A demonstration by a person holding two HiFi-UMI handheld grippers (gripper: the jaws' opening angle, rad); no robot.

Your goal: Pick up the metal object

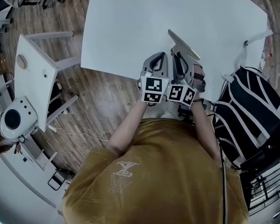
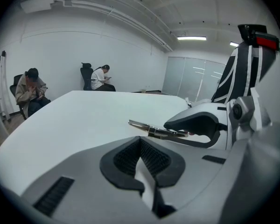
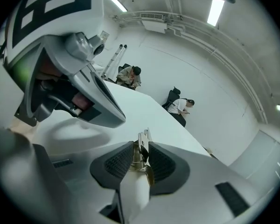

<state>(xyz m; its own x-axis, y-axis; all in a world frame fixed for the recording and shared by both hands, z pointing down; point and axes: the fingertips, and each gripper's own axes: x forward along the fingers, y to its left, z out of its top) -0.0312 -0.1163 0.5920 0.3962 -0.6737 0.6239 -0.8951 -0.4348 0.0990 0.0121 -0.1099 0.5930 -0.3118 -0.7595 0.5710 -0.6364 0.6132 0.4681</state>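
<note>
A thin metal object (image 1: 183, 45), a sprung clip-like piece, sticks out forward over the white table (image 1: 130, 27) from my right gripper (image 1: 179, 56). In the right gripper view it stands on edge between the ribbed pads (image 3: 116, 162), and my right gripper (image 3: 141, 149) is shut on the metal object (image 3: 142, 155). My left gripper (image 1: 159, 56) sits close beside it on the left, near the table's front edge. Its pads meet at the tips, with nothing between them (image 2: 141, 141). The left gripper view shows the metal object (image 2: 151, 129) held level above the table by the right gripper (image 2: 196, 125).
A black backpack with white stripes (image 1: 252, 115) stands at the table's right. A white side desk (image 1: 35, 73) and a round white device (image 1: 14, 118) are at the left on the wood floor. Two seated people (image 2: 30, 90) (image 2: 100, 78) are beyond the table's far end.
</note>
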